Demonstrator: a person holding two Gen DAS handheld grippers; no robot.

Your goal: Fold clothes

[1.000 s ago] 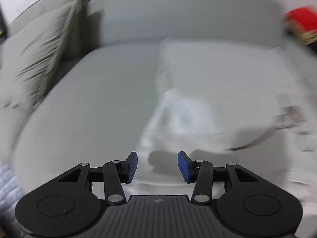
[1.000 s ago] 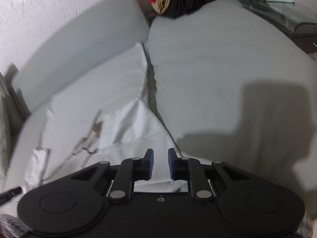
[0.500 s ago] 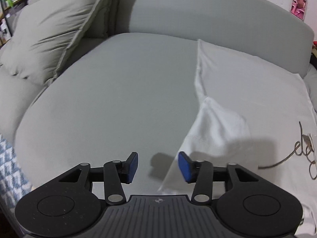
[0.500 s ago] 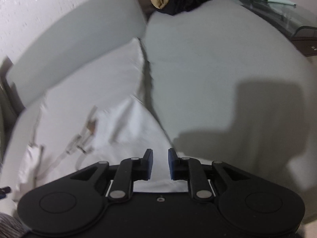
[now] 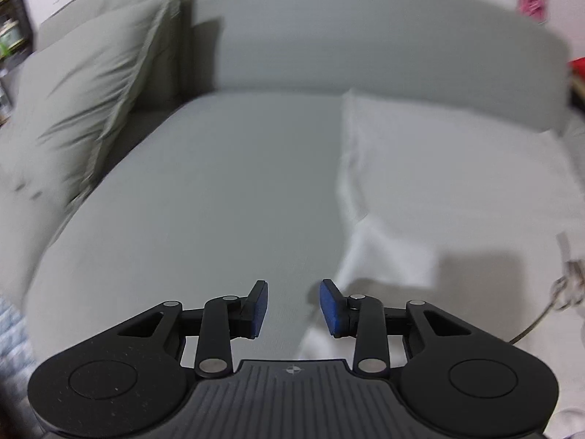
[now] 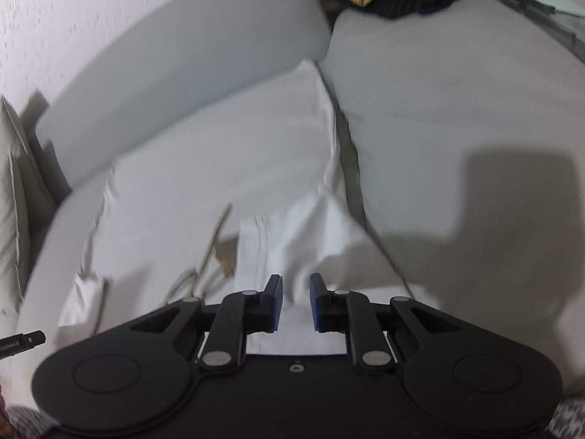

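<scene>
both wrist views look steeply down, close; share white garment [image 5: 457,183].

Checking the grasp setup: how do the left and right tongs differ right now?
The left tongs stand wider and are closing over bare grey sofa seat; the right tongs stand narrower, over the white garment. Both have blue pads, point downward and grip nothing.

No text can be read here. The slim black cylindrical tool [image 6: 22,342] at the right wrist view's left edge carries small pale lettering (too blurred to make out).
</scene>
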